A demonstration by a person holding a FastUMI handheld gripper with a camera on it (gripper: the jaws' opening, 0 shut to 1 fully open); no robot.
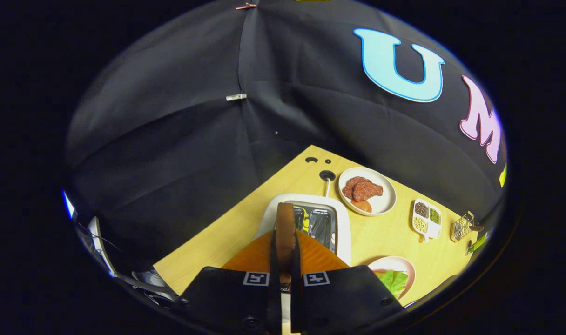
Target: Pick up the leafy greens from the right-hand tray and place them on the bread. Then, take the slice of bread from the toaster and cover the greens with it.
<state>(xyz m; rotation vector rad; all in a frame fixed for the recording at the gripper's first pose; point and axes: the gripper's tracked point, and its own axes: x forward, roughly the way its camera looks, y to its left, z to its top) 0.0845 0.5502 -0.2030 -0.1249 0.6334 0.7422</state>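
My gripper (pixel 285 246) is shut on a brown-crusted slice of bread (pixel 285 216), held upright and edge-on between both fingers. The slice hangs over the white toaster (pixel 343 223), whose metal slots show just beyond the fingertips. To the right of the fingers, leafy greens (pixel 394 280) lie on a white plate (pixel 406 265) with something red under them. What is beneath the greens is hidden.
An orange-brown wooden board (pixel 318 256) lies just ahead of the fingers, in front of the toaster. Beyond it stand a plate of meat patties (pixel 367 190), a divided dish of beans (pixel 427 218) and a small wire basket (pixel 462 227). The table's far corner (pixel 312 149) meets the black cloth wall.
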